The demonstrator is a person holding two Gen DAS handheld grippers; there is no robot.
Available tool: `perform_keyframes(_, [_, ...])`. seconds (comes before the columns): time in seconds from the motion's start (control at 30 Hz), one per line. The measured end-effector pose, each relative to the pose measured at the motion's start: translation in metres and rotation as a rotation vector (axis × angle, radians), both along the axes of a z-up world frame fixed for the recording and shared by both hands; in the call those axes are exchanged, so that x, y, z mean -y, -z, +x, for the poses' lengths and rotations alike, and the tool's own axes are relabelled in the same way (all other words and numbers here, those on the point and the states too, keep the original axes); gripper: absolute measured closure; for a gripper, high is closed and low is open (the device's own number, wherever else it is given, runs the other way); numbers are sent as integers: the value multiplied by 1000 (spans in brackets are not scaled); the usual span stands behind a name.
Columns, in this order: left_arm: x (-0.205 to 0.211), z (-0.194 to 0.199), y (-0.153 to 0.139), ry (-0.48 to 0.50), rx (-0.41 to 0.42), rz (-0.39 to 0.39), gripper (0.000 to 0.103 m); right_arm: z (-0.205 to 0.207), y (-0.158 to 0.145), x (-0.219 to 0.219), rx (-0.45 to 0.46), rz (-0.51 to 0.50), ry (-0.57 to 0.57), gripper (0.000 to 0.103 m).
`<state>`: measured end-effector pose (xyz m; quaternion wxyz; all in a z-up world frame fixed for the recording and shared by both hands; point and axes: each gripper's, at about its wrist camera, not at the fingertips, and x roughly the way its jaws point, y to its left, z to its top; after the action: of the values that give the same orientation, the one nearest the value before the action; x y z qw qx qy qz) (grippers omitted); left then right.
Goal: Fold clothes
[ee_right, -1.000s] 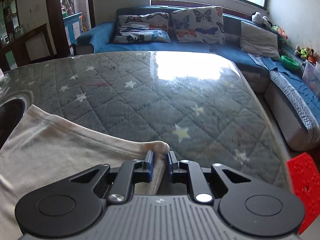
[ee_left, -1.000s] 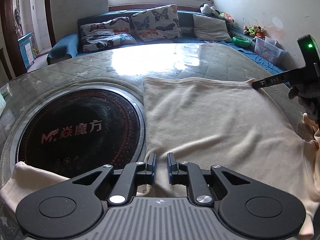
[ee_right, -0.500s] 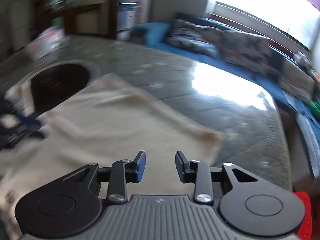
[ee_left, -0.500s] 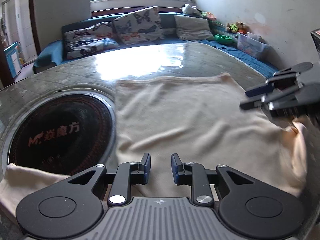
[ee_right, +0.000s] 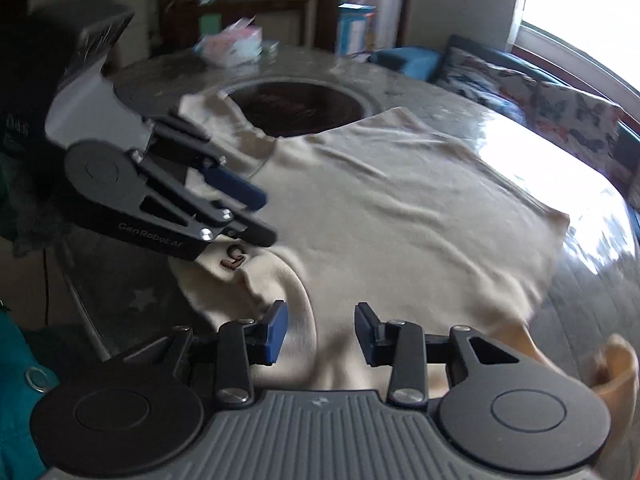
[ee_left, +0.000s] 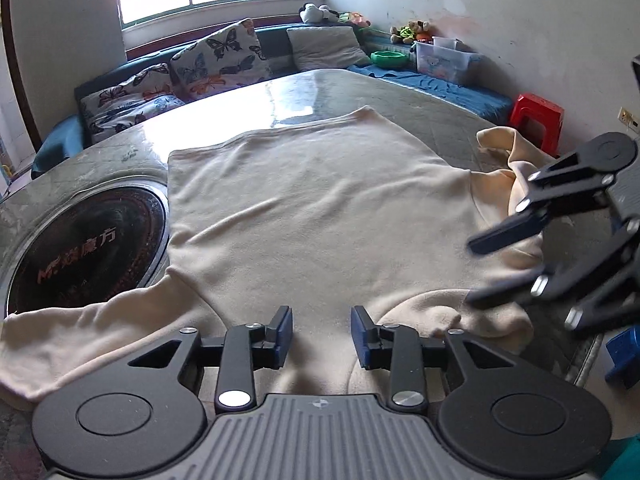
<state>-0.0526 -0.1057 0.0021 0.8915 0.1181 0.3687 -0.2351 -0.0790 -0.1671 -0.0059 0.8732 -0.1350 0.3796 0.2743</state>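
A cream long-sleeved top [ee_left: 320, 200] lies spread flat on the round table, its hem at the far side. One sleeve [ee_left: 80, 332] trails left past the black cooktop. My left gripper [ee_left: 322, 334] hovers over the near edge of the top, jaws opening, its pads off the cloth. My right gripper [ee_right: 322, 332] stands over the collar end near the neck label [ee_right: 234, 258], jaws also opening with cloth under them but not pinched. Each gripper shows in the other's view: the right gripper [ee_left: 480, 272], blurred, on the right and the left gripper [ee_right: 262, 218] on the left.
A black round cooktop [ee_left: 84, 248] is set into the quilted table [ee_left: 248, 96] on the left. The table's edge runs close on the right, with a red stool [ee_left: 538, 120] and blue sofa beyond. A tissue pack [ee_right: 232, 44] lies at the table's far side.
Both grippers went from nearly shut at the top's hem to open. They moved back to the collar end; the right one swung round to face the left.
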Motion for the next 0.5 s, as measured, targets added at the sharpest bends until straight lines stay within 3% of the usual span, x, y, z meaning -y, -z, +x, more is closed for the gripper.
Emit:
perform_keyframes(0.1, [4,5,-8,-9,21,-21,68,4,-13,27,42,48,132,65])
perform_keyframes(0.27, [25,10,-11,23,28,-58,68,29,-15,71,97,39,371,65])
perform_keyframes(0.4, [40,9,-1,54,2,-54,68,56,-1,112,54,60,538,65])
perform_keyframes(0.5, [47,5,5,72,-2,-40,67,57,7,132,61,4,621,66])
